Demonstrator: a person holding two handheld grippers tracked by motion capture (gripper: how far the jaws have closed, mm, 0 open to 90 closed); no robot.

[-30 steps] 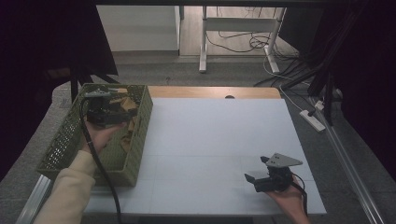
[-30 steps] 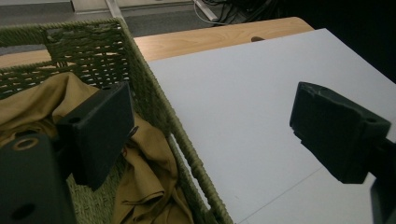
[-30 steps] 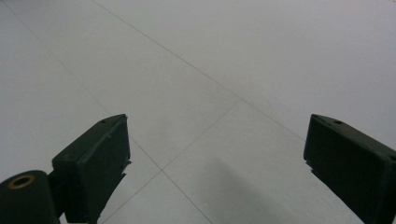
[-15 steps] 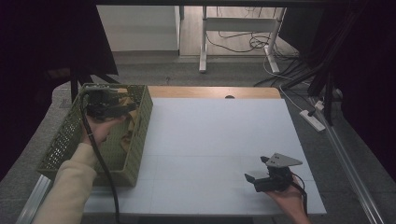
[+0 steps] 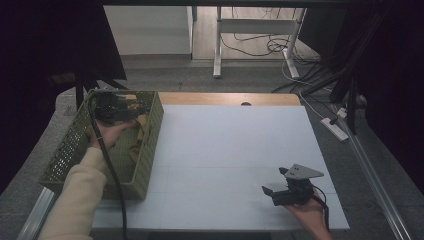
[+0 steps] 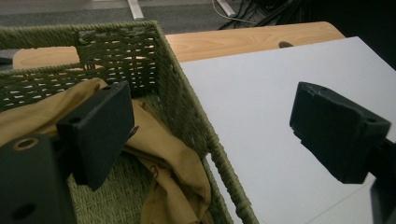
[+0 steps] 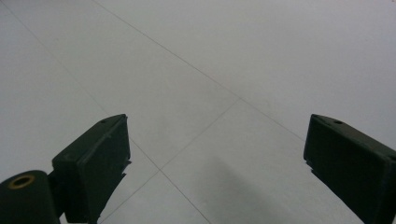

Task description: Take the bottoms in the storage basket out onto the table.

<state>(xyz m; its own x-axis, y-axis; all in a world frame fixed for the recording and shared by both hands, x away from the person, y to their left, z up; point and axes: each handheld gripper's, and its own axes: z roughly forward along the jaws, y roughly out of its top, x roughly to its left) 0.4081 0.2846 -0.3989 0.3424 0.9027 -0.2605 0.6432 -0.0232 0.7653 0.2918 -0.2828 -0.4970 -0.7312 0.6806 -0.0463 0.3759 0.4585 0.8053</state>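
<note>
Woven green wicker forms one rectangular basket [image 5: 145, 150] standing at the left edge of the white table [image 5: 235, 145], and inside it lies one tan cloth [image 5: 141, 131], crumpled against the basket's right wall and far end. The left gripper [image 5: 111, 109] hangs over the far part of the basket, held by the person's left hand [image 5: 107, 134], whose cream sleeve [image 5: 75, 195] comes in from the bottom. In the left gripper view its two black jaws stand wide apart with nothing between them: one is above the tan cloth [image 6: 159, 154] within the basket [image 6: 196, 126], the other is out over the white tabletop [image 6: 271, 93]. The right gripper [image 5: 280, 192] rests low near the table's front right corner, well apart from the basket, with one grey three-cornered plate [image 5: 304, 171] on top. In the right gripper view its two jaws are likewise spread wide and hold nothing, with bare white table [image 7: 210, 70] crossed by thin seam lines beneath them.
</note>
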